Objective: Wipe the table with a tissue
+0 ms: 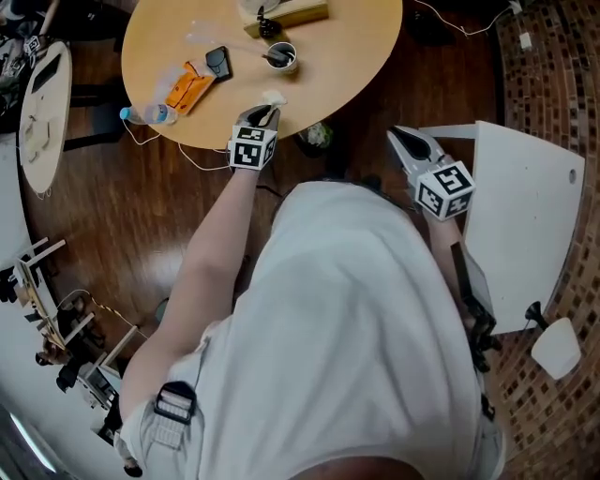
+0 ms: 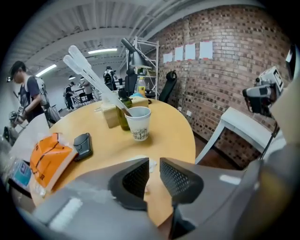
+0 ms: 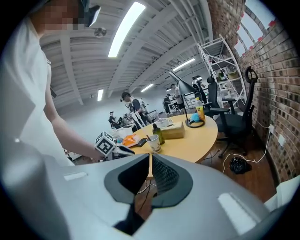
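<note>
Now, at the left edge of the round worktop (image 1: 347,56), a plastic bottle (image 1: 148,114) is being shown lying on its side. Just beside it an orange packet (image 1: 187,87) is lying flat, with a black device (image 1: 218,62) close against its far end. Moving across, the left hand-held gripper (image 1: 263,112) is being held low over the near rim of the worktop, with the arm stretched out behind it. In the left gripper view its jaws are being held a narrow gap apart, bare wood is showing through that gap, and nothing is being clamped. The tissue (image 1: 273,97), a small white crumple, is lying on the worktop right at the jaw tips, just beyond them. Farther in, a paper cup (image 1: 280,57) with a stirrer in it is standing upright, and a tan box (image 1: 286,13) is sitting behind it. Over to the right, the right hand-held gripper (image 1: 397,137) is being held off the worktop, above the dark wooden floor (image 1: 141,216) and well apart from the tissue. In the right gripper view its jaws are being pressed together with nothing between them. At the far right, a white chair (image 1: 525,206) is standing near that gripper.
</note>
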